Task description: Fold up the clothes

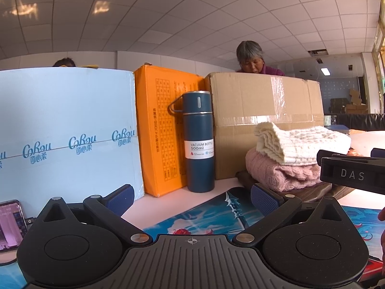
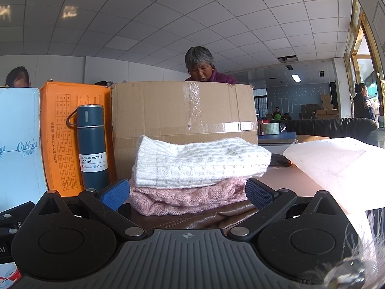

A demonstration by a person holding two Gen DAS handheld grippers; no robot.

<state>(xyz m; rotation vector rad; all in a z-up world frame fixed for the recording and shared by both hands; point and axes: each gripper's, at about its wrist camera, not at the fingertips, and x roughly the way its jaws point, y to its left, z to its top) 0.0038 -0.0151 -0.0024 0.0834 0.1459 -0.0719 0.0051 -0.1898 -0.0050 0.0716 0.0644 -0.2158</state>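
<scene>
Left gripper (image 1: 191, 196) sits low over the bench (image 1: 134, 210), fingers spread wide with nothing between the blue pads (image 1: 120, 198); below it lies a printed blue mat (image 1: 204, 214). Right gripper (image 2: 187, 192) likewise spread apart and empty, its pads (image 2: 258, 193) flanking the near end of the clothes stack without visible contact. Stack, bottom to top: brown leather-like garment (image 2: 216, 216) flat on the bench, folded pink knit sweater (image 2: 182, 198) on it, folded white knit sweater (image 2: 199, 162) on top. In the left wrist view the same stack sits to the right of centre, partly cut off by the body of the right gripper at the frame edge. Behind the stack: taped cardboard box (image 2: 182, 113). Left of the box, touching or just beside it, an orange carton (image 1: 163, 132) on end, with a dark blue vacuum bottle (image 1: 198, 142) upright in front, labelled 500ml. Pale blue carton (image 1: 65, 132) at far left. Phone (image 1: 10, 225) with lit screen at the left edge of the left view. White translucent sheet (image 2: 336, 168) right of the stack.
</scene>
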